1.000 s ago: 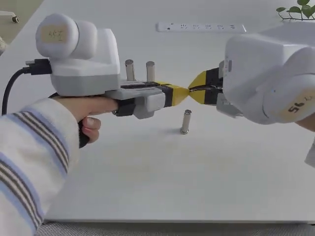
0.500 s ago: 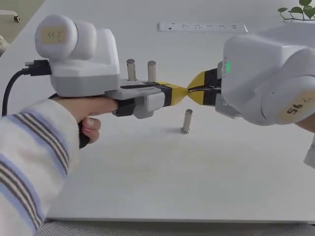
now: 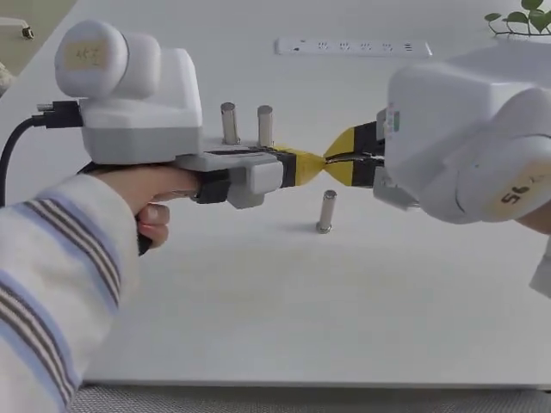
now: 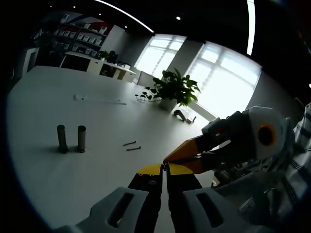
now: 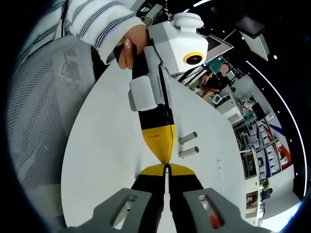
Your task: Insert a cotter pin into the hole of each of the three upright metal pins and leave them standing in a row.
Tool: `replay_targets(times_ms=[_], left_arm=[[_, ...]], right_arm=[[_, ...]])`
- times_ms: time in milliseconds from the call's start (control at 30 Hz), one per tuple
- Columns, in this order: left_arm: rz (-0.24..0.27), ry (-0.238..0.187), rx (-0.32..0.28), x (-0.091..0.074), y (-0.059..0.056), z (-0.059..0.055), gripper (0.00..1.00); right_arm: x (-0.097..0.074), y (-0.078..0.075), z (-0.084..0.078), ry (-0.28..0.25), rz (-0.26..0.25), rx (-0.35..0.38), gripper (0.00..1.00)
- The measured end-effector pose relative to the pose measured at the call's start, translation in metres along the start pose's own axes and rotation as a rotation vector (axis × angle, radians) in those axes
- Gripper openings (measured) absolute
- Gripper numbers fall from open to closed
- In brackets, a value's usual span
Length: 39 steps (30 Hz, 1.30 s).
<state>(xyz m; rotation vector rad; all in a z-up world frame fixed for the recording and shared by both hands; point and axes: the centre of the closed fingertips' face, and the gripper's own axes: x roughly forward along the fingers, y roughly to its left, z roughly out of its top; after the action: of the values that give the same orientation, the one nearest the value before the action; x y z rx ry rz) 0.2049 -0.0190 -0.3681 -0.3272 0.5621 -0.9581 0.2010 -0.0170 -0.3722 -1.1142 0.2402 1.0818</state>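
Note:
Two upright metal pins (image 3: 229,123) (image 3: 264,126) stand side by side at the back; they also appear as pins (image 4: 61,138) (image 4: 81,139) and, lying sideways in the view, as pins (image 5: 187,137) (image 5: 188,152). A third pin (image 3: 326,212) stands alone nearer me. Above it my left gripper (image 3: 320,163) (image 4: 165,166) and right gripper (image 3: 331,161) (image 5: 166,167) meet tip to tip in the air, both with jaws shut. A thin cotter pin (image 5: 166,169) sits pinched in the right jaws. Two more cotter pins (image 4: 131,145) lie on the table.
A white power strip (image 3: 351,47) lies at the far edge of the white table (image 3: 258,310). A potted plant (image 4: 174,89) stands beyond the table's far corner, and a black cable (image 3: 13,159) trails from the left gripper.
The left gripper's body has risen a little while its tip stays against the right gripper's tip. The pins stand as before.

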Motion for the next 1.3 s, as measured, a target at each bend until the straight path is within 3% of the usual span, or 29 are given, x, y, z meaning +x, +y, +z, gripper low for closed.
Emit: replay_targets(times_ms=[300, 567, 667, 733, 900, 967, 1100, 1200, 1233, 1300], left_arm=[[0.02, 0.037, 0.015, -0.002, 0.0, -0.004, 0.0], [0.021, 0.039, 0.009, -0.003, 0.004, -0.005, 0.0], [0.022, 0.05, 0.02, -0.004, 0.003, -0.008, 0.0], [0.023, 0.056, 0.033, -0.005, 0.003, -0.01, 0.0], [0.021, 0.052, 0.07, -0.008, 0.002, -0.01, 0.0], [0.016, 0.023, 0.153, -0.009, 0.002, -0.005, 0.0], [-0.008, 0.035, 0.24, -0.011, -0.003, -0.006, 0.0], [-0.034, 0.055, 0.29, -0.013, -0.007, -0.011, 0.0], [-0.065, 0.075, 0.327, -0.014, -0.012, -0.016, 0.0], [-0.086, 0.075, 0.408, -0.016, -0.017, -0.017, 0.0]], right_arm=[[0.002, 0.004, 0.0, -0.022, 0.011, 0.049, 0.0], [0.004, 0.002, -0.002, -0.036, 0.005, 0.069, 0.0], [0.005, -0.001, -0.007, -0.029, -0.005, 0.077, 0.08], [0.005, -0.001, -0.011, -0.032, 0.011, 0.104, 0.1], [0.005, 0.006, -0.015, -0.072, 0.081, 0.264, 0.17], [0.004, 0.011, -0.014, -0.1, 0.126, 0.324, 0.18], [0.001, 0.023, -0.01, -0.144, 0.21, 0.425, 0.17], [0.0, 0.025, -0.009, -0.158, 0.222, 0.446, 0.17], [0.0, 0.027, -0.008, -0.161, 0.228, 0.462, 0.17], [0.0, 0.029, -0.006, -0.179, 0.247, 0.484, 0.17]])
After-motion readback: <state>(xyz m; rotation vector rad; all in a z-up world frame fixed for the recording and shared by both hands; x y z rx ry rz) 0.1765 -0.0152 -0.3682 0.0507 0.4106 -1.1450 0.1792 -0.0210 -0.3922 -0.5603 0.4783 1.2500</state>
